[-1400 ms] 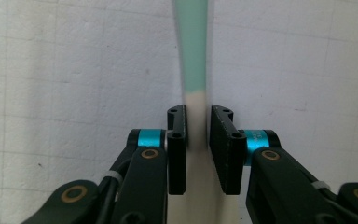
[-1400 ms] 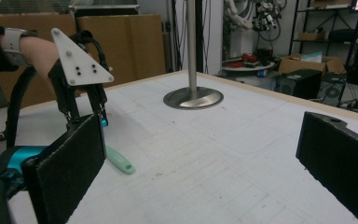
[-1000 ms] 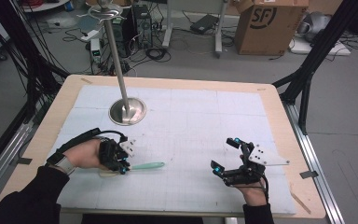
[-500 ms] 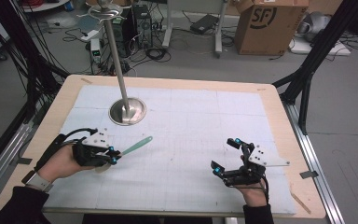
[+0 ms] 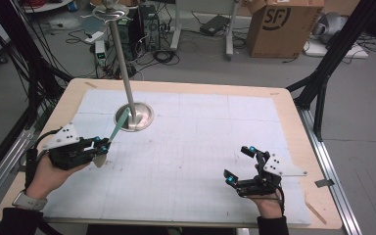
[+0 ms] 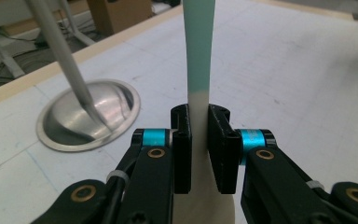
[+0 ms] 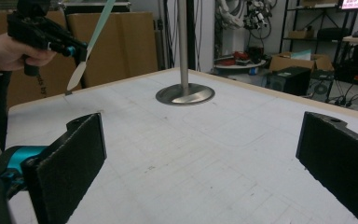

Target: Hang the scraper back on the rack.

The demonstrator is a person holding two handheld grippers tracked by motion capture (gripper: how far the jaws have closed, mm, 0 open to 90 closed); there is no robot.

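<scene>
A slim spatula (image 5: 119,123) with a teal handle and a cream blade is held off the table at the left. My left gripper (image 5: 103,145) is shut on it where the cream blade meets the handle (image 6: 199,56), and the handle points up toward the metal stand's round base (image 5: 144,113). In the right gripper view the spatula (image 7: 95,28) hangs slanted in the left gripper (image 7: 70,49), blade down, above the mat. My right gripper (image 5: 237,164) rests low at the front right, open, with nothing between its wide-set pads (image 7: 86,154).
A metal pole (image 5: 122,63) rises from the domed base (image 6: 87,120) at the back left of the white gridded mat (image 5: 200,137). The wooden table edge (image 5: 293,112) frames the mat. Cardboard boxes, cables and black frame legs stand on the floor beyond.
The left hand moved left and away from the front edge, lifting the spatula. The spatula swung from pointing right along the mat to pointing up toward the stand. The right gripper stayed put.
</scene>
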